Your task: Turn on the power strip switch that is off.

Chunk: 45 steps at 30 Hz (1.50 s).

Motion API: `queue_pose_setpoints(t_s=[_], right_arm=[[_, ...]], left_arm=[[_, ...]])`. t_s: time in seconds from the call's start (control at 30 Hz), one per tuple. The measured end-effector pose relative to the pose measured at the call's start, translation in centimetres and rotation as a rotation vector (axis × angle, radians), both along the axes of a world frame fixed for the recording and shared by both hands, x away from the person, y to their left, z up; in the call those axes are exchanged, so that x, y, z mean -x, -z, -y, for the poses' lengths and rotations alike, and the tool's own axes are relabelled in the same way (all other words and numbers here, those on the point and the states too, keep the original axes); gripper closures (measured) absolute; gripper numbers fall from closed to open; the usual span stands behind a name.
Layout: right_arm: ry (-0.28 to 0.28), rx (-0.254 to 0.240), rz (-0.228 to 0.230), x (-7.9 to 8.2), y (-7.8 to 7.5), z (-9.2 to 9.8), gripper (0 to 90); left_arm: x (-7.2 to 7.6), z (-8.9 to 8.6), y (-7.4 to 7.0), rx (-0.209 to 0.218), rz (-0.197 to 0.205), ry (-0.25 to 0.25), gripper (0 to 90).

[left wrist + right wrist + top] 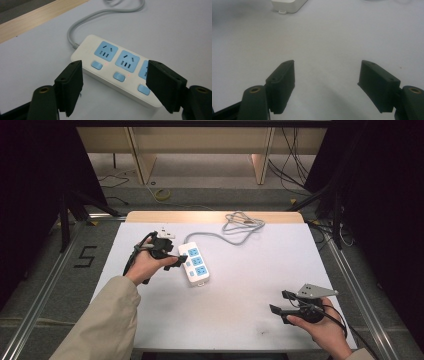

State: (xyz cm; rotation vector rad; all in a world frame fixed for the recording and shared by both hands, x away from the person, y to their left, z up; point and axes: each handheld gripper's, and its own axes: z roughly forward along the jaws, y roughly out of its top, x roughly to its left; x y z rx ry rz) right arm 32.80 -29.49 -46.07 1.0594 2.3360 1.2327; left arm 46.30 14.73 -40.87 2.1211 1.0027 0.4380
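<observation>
White sheeting covers the surface [240, 310], with a wooden strip along its far edge and dark curtains to either side.

At about 9 o'clock from the middle of the surface, the left hand-held gripper [170, 261] hovers just beside the power strip [195, 262], jaws spread wide with nothing between them; in the left gripper view the strip [117, 67] lies just beyond the black pads [70, 85], which do not press on it. The right hand-held gripper [281, 301] sits well apart at about 4 o'clock, jaws likewise spread and empty over bare sheeting.

The power strip lies flat, its long axis running roughly 11 to 5 o'clock, with three blue sockets and three blue switches. It looks like rigid, smooth plastic: light, stiff, probably a little slippery. Its grey cable [235, 227] trails toward 12 o'clock in loose loops and would likely drag and resist. A grip across the narrow width at mid-body seems safest, clear of the switches.
</observation>
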Motion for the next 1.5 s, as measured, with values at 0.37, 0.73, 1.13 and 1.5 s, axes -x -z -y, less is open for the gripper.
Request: queue_pose_setpoints(t_s=[0.37, 0.73, 1.13, 1.5], right_arm=[[0.003, 0.004, 0.001, 0.0, 0.0, 0.0, 29.4], [0.004, 0.009, 0.001, 0.0, 0.0, 0.0, 29.2], [0.009, 0.0, 0.0, -0.1, 0.0, 0.1, 28.6], [0.008, 0.005, -0.004, -0.1, 0.1, 0.1, 28.2]], left_arm=[[3.2, -0.6, 0.9, 0.028, 0.06, 0.055, 25.8], [5.4, -0.9, 1.2, 0.021, 0.091, 0.074, 23.9], [7.6, -1.7, 2.5, -0.015, 0.124, 0.1, 22.5], [9.5, -2.9, 3.7, -0.031, 0.121, 0.113, 22.3]])
